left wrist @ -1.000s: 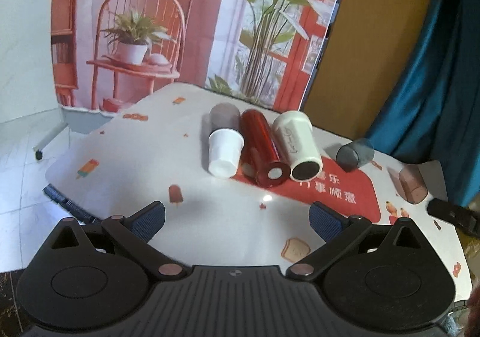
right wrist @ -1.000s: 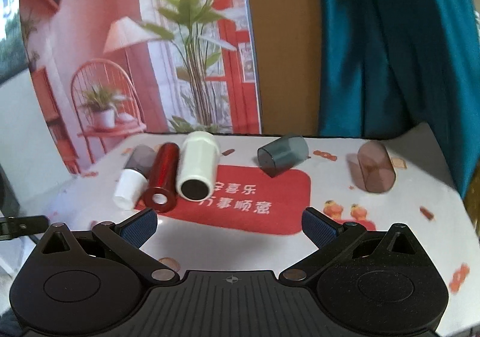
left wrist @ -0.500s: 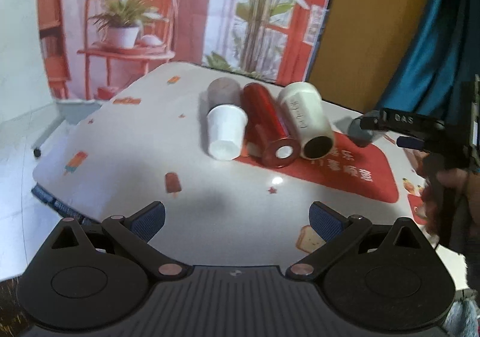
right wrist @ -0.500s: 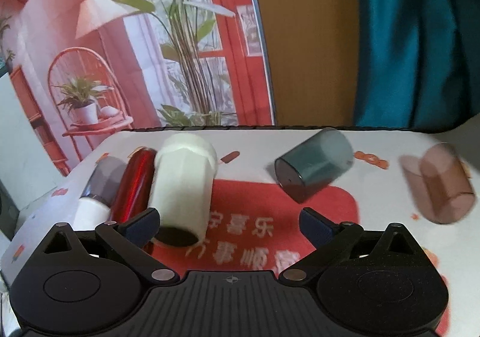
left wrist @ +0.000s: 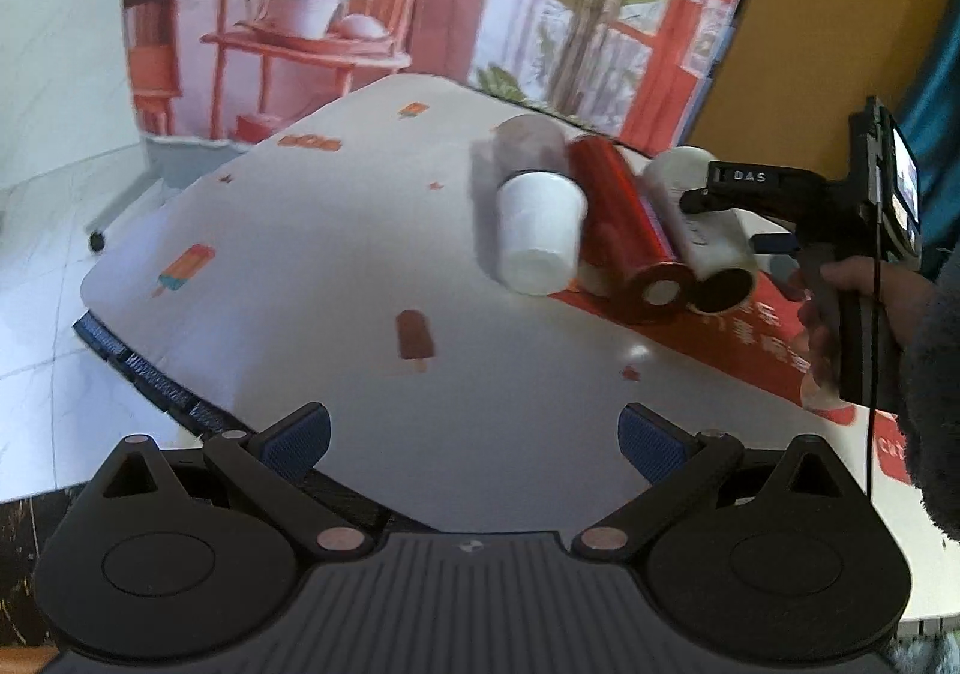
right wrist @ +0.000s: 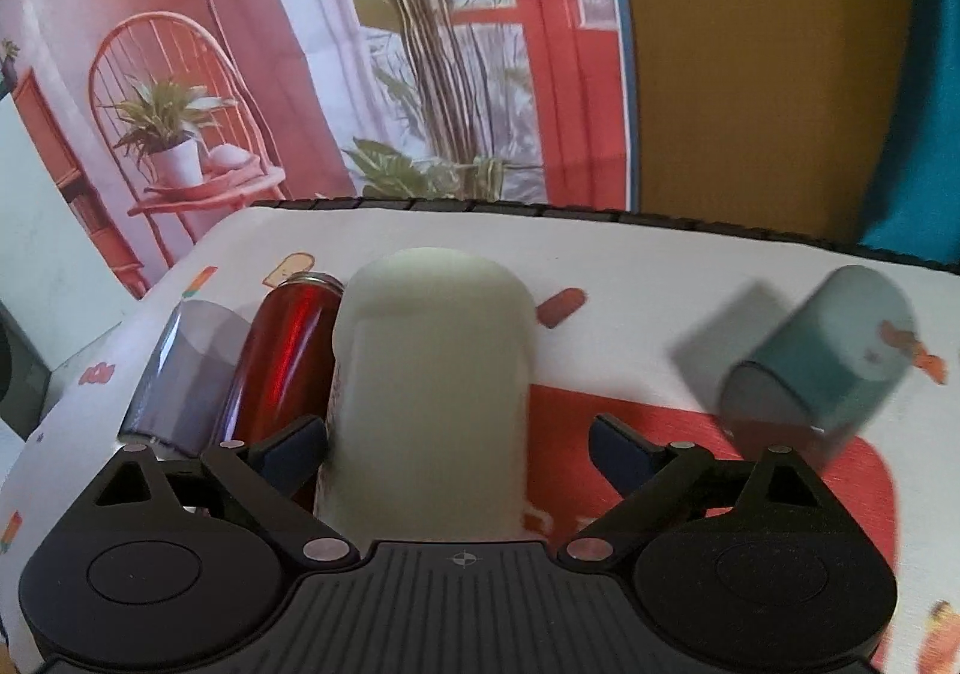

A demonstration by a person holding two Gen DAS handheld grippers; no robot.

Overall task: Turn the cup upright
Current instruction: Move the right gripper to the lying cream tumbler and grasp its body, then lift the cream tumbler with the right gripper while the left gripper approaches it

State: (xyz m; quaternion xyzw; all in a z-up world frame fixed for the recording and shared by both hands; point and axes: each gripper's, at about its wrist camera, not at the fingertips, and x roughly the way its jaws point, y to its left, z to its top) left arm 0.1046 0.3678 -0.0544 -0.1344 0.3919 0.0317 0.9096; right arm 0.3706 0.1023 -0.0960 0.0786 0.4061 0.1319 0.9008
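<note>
A cream cup lies on its side on the table, open end toward me. My right gripper is open, its fingers on either side of the cup, not touching it. In the left wrist view the same cream cup lies beside a red cup and a white cup, with the right gripper over it. My left gripper is open and empty above the near part of the table.
A red cup and a clear grey cup lie left of the cream one. A blue-grey cup lies to the right. The table's cloth has a red patch. A printed backdrop stands behind.
My right gripper has moved forward so its open fingers straddle the cream cup. The left gripper has shifted closer and to the left; the cups have not moved.
</note>
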